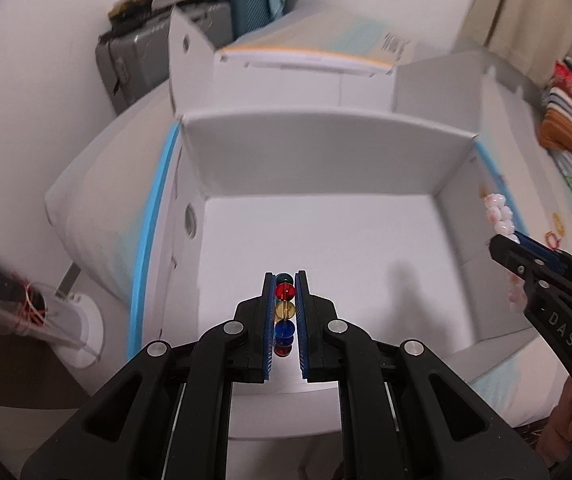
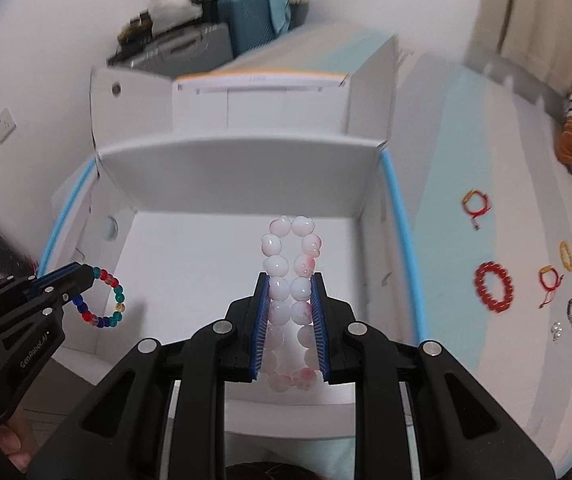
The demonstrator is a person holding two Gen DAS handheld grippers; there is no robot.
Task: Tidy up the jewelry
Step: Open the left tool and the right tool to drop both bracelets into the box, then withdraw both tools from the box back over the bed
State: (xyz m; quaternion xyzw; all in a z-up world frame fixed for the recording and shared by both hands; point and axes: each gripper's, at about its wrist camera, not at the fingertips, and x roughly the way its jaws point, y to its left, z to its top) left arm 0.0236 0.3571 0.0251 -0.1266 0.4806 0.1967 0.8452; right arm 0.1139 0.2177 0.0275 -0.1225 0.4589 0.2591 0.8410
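Over the open white box [image 2: 242,276], I'm holding my left gripper [image 1: 285,312] clamped on the multicolored bead bracelet [image 1: 285,312] and my right gripper [image 2: 289,312] clamped on the pink-white bead bracelet [image 2: 290,264], needing next to release both inside.

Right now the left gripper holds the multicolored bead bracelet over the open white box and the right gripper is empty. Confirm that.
Not quite. The left gripper does hold the multicolored bead bracelet over the open white box, but the right gripper is not empty: the right wrist view shows its fingers shut on a white-and-pink bead bracelet.
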